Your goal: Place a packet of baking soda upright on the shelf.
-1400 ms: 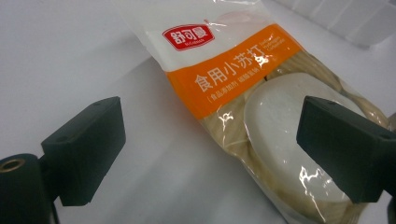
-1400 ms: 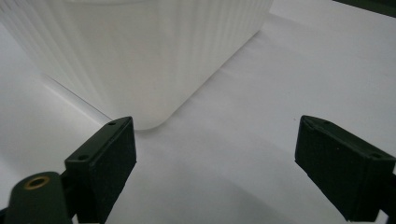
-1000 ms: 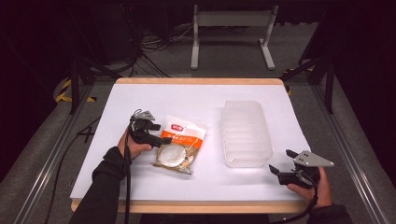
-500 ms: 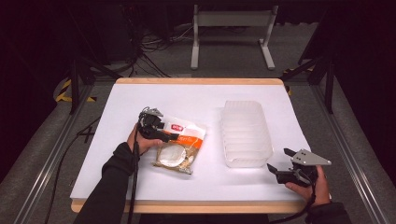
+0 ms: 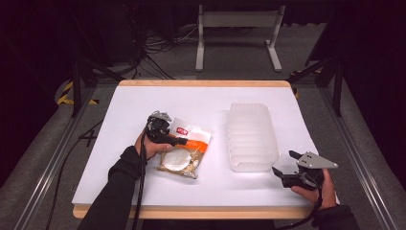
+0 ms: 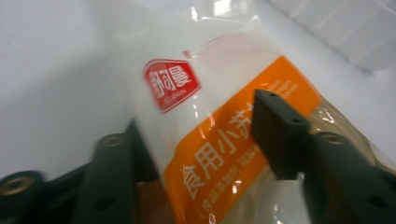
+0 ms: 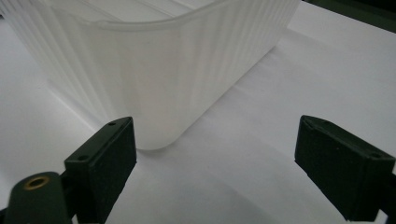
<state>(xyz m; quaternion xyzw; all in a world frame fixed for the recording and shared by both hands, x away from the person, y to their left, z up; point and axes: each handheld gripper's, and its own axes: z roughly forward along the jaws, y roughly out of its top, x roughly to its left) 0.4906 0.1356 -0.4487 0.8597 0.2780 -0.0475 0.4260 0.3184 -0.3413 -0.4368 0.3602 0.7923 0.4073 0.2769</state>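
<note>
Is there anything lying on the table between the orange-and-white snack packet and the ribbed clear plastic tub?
Nothing: the high view shows only bare white tabletop between the orange-and-white snack packet and the ribbed clear plastic tub.

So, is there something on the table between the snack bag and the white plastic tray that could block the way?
Nothing visible does. The snack bag lies between the jaws of the left gripper, which have just been closing on it. Between it and the white plastic tray there is just a bare strip of white table. The right gripper waits open by the tray's near corner.
</note>
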